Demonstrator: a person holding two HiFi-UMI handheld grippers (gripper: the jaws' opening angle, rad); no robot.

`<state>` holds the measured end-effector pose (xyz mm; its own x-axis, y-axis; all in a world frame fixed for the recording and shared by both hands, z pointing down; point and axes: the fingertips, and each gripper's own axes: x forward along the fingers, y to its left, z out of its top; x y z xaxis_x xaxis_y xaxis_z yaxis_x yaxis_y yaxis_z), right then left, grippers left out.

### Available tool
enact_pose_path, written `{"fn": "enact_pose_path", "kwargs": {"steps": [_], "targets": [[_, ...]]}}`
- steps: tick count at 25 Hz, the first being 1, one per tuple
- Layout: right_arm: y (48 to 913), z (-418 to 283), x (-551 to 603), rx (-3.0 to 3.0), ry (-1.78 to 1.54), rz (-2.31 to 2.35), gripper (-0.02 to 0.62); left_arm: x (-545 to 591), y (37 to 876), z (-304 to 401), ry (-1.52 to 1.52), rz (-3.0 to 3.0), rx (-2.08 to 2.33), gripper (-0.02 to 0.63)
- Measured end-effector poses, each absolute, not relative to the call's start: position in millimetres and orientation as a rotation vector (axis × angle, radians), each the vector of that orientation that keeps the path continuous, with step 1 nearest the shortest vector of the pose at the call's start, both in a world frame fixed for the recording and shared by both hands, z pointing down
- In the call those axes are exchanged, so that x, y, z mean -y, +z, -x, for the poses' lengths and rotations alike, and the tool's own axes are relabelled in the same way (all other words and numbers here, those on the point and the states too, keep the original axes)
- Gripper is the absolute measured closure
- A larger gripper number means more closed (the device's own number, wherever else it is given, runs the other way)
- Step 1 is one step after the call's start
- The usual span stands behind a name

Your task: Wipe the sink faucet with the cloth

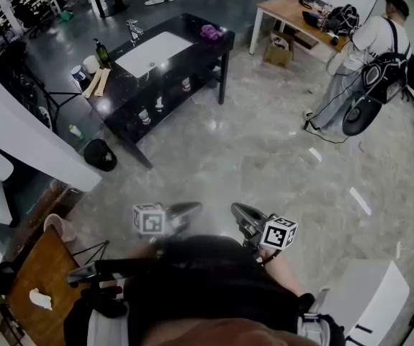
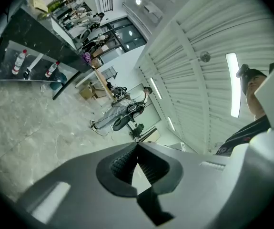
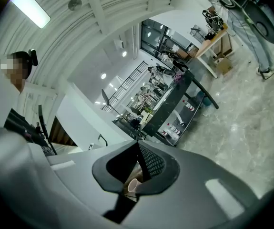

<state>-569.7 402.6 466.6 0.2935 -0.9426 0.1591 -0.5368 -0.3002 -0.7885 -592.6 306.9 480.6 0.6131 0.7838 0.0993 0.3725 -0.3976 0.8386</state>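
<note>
Nothing of the wiping is done yet, as far as I can see from where I stand. Both tools sit low and close in front of the person who carries them, with their tips turned toward each other and roughly level. The left tool (image 1: 191, 208) has its jaws pressed together with nothing between them. The right tool (image 1: 237, 210) is closed the same way and is also empty. Neither one carries a cloth.

The black table (image 1: 208, 49) with the white sink (image 1: 153, 52) stands well ahead of the tools and off to their left, across a wide stretch of marbled floor (image 1: 264, 157). The faucet (image 1: 133, 29) rises at the sink's far edge, on the side away from the tools, and nothing is touching it. A small purple cloth (image 1: 209, 32), or what I take for one since it is too small to be sure, lies on the table top beyond the sink's right end, apart from the faucet. A dark bottle (image 1: 103, 52) stands by the sink's left end. Another person (image 1: 369, 49) stands far ahead and to the right of the right tool.

By my reckoning the whole job remains. The person has to walk up to the table, open one tool and take up the cloth, carry it to the faucet and rub it down.
</note>
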Motion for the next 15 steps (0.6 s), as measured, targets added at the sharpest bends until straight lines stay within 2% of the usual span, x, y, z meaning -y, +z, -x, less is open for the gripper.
{"fn": "enact_pose_path", "kwargs": {"steps": [15], "targets": [[467,486,-486,-1.184,-0.749,1.96,0.581,-371,480,499,0.689,-1.993,-0.961,0.604]]}}
